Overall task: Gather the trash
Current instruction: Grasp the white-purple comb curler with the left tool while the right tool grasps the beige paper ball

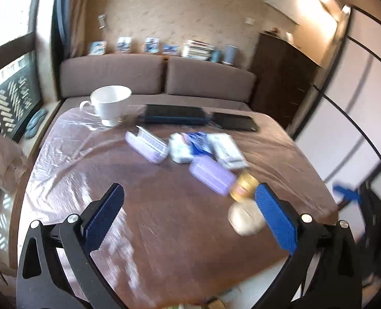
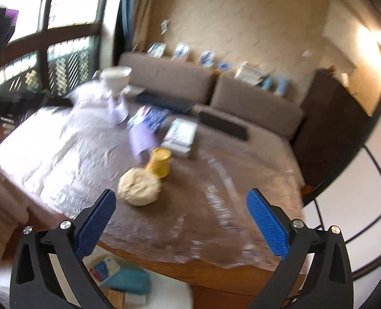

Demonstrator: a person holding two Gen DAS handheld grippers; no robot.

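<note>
A crumpled beige paper ball [image 2: 139, 189] lies on the plastic-covered round table [image 2: 61, 154], with a tipped yellow paper cup [image 2: 160, 163] just behind it. Both also show in the left wrist view, the ball [image 1: 246, 219] and the cup [image 1: 243, 186], close to the right finger. My left gripper [image 1: 189, 195] is open and empty above the table's near half. My right gripper [image 2: 181, 202] is open and empty above the near table edge, with the ball just beyond its left finger. Both views are blurred.
Two purple cases [image 1: 212, 174] [image 1: 146, 145], white and blue packets [image 1: 226, 149], a white teacup [image 1: 110, 104], a dark flat case [image 1: 173, 114] and a black tablet [image 1: 235, 121] lie farther back. A brown sofa [image 1: 159, 77] stands behind. A teal item [image 2: 128, 279] lies on the floor.
</note>
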